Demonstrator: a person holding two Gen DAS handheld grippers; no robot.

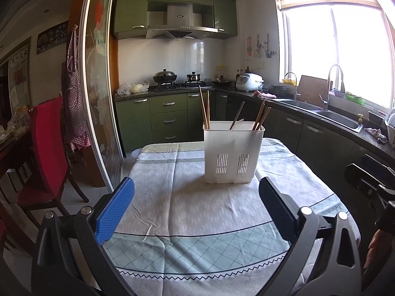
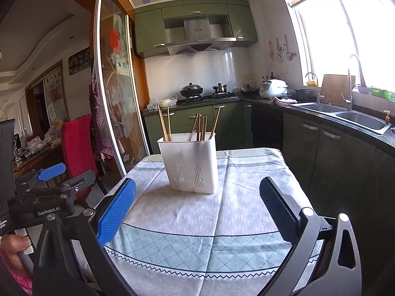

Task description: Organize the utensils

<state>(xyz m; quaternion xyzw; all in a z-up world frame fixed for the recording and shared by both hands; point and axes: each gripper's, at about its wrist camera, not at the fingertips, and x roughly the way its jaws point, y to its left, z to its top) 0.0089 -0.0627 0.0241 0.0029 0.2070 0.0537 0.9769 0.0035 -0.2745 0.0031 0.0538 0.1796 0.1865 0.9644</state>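
My left gripper (image 1: 196,197) hangs over the near part of the table with its blue-padded fingers (image 1: 116,212) spread wide and nothing between them; my right gripper (image 2: 197,198) is the same, wide apart and empty. From the left wrist view, the white caddy (image 1: 233,153) stands upright on the tablecloth (image 1: 197,212) at about 12 o'clock, just past the fingertips and apart from them. From the right wrist view it sits nearer 11 o'clock. Wooden chopsticks (image 1: 205,108) lean in its left compartment, and more chopsticks (image 1: 261,116) with a white spoon (image 1: 237,124) stand toward its right. At 9 o'clock in the right view, the left gripper's body shows beside a red chair (image 2: 77,143). The sink (image 1: 338,118) lies at 2 o'clock.
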